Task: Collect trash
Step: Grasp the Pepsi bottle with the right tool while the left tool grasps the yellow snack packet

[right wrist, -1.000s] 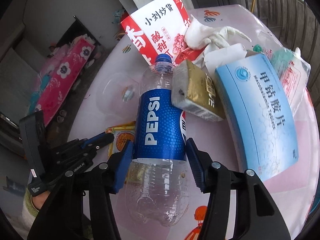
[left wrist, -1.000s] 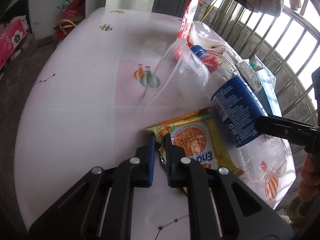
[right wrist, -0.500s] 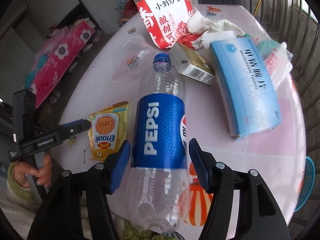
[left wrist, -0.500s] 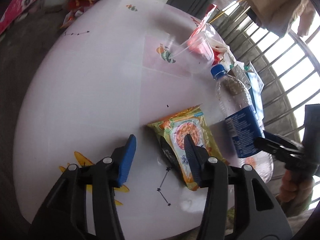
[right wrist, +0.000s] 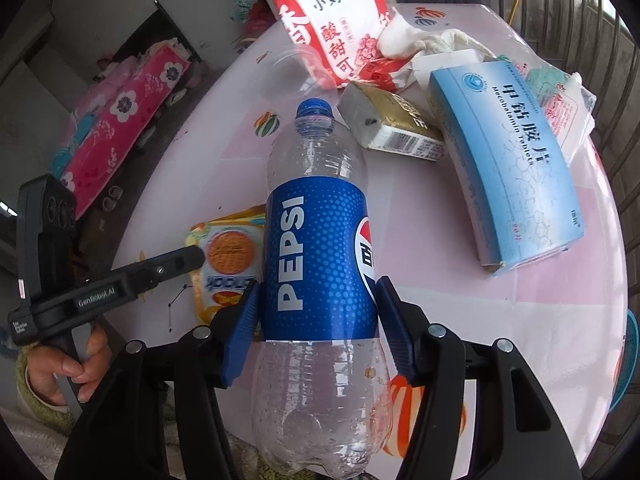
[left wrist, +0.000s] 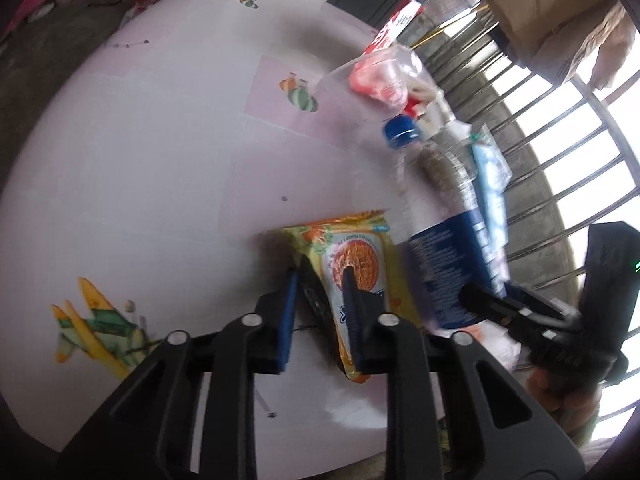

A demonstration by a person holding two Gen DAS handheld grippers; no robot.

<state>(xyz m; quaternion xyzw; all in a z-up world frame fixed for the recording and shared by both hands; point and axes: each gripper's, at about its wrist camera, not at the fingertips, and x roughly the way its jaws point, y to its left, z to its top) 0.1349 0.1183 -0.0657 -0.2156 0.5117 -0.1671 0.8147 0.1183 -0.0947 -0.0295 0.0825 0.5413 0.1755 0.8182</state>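
Gripping Pepsi bottle (right wrist: 320,256), R fingers (right wrist: 244,320); only L cam shows L fingers (left wrist: 288,308) closing round snack pkt (left wrist: 356,256)

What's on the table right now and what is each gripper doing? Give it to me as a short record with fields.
surface: round pink-patterned table
left gripper: jaws just closing on the yellow snack packet, edge between them
right gripper: clamped on the empty Pepsi bottle
other trash: blue medicine box, gold carton, red-and-white snack bag, crumpled tissue, clear plastic cup
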